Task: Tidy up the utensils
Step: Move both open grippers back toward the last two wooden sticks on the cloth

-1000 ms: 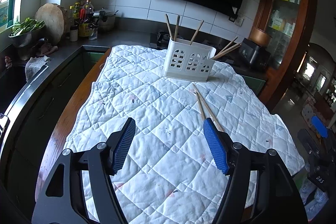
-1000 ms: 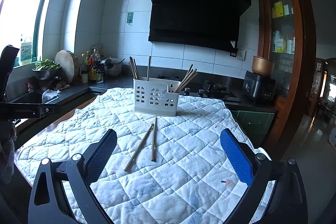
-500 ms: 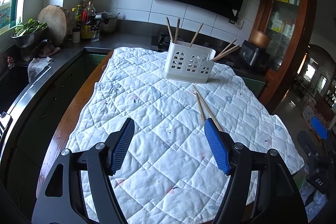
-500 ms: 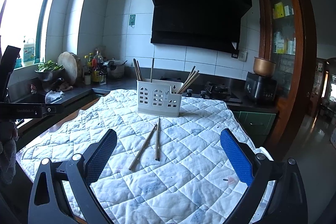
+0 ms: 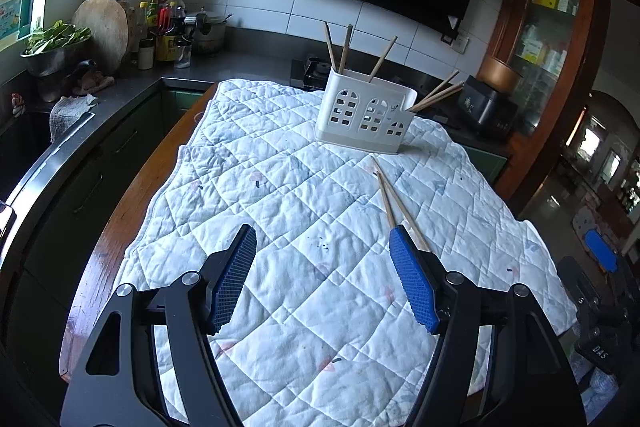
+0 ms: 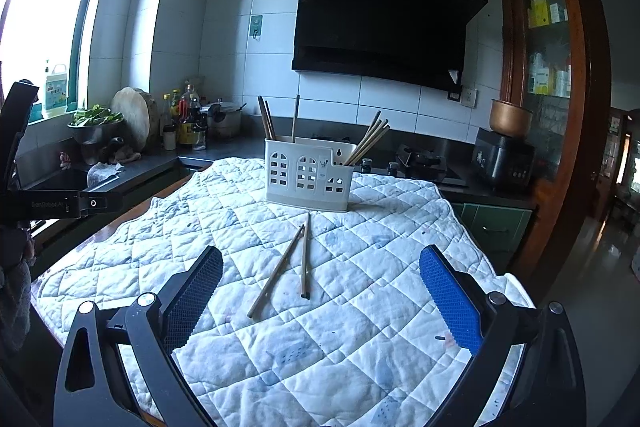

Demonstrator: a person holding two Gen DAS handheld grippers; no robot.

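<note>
Two loose chopsticks lying flat on the white quilted cloth, just in front of the white utensil holder, tips nearly meeting at the end nearest the holder and splaying apart toward the camera; seen again in the left wrist view as chopsticks running from near the holder's base down toward the right blue pad, lower ends hidden behind that pad. Holder upright near the far end of the cloth, with arched cut-out windows on its front wall. More chopsticks standing inside it, some near-upright at its left end, a bundle leaning out to the right at its right end. Left gripper above the near part of the cloth, blue pads spread wide, nothing between them. Right gripper likewise spread wide and empty, loose chopsticks lying ahead in the gap between its pads, not touched. Part of the left gripper's black body visible at the left edge of the right wrist view. Behind the table, a dark counter with a round wooden board, a bowl of greens, bottles and a pot; black range hood on the tiled wall; wooden glass-front cabinet at the right
</note>
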